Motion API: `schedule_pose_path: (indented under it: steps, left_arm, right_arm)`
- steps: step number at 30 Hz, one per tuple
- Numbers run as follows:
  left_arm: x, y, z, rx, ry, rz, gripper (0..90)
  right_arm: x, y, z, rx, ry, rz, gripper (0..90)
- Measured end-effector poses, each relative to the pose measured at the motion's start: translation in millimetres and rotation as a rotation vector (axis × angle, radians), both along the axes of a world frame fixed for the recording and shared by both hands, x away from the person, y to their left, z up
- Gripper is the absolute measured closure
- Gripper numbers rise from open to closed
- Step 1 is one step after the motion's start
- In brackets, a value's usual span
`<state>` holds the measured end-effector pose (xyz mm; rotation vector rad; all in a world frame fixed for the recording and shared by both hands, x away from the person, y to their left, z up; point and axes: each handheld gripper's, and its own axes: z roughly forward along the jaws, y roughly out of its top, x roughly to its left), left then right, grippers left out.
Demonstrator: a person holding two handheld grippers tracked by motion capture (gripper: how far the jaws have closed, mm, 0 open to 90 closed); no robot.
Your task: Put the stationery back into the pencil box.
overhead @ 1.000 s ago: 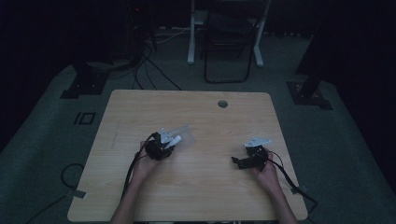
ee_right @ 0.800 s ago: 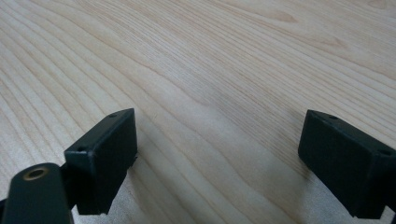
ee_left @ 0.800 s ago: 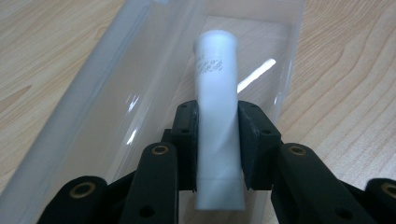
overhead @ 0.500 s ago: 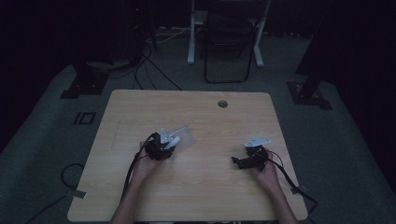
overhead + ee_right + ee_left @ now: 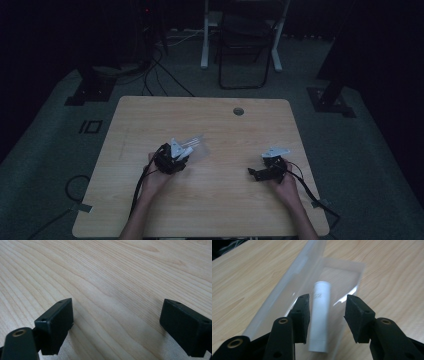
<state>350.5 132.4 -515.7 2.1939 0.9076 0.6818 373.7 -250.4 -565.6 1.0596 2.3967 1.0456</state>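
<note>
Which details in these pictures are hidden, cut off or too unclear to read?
- White tube inside the clear bag, left gripper view: its small printed mark is blurred; its near end sits at the bottom edge.
- Right gripper, high view: jaws dark and small; gap unclear there.
- Table: near edge cut off.

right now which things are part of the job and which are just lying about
In the job:
- clear plastic bag, lying on the table
- white tube inside it, between the jaws
- left gripper, jaws just been opening, not pressing the tube
- right gripper, open over bare wood

Lying about:
- wooden table with its cable hole
- folding chair behind
- floor cables
</note>
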Motion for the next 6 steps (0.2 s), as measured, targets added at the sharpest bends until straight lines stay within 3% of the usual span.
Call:
schedule_pose_path:
  steps: [6]
  left_arm:
    - [-10.7, -6.0, 2.0, -0.035, 0.002, -0.030, 55.2]
  right_arm:
    - [0.0, 0.0, 0.0, 0.000, 0.000, 0.000, 11.6]
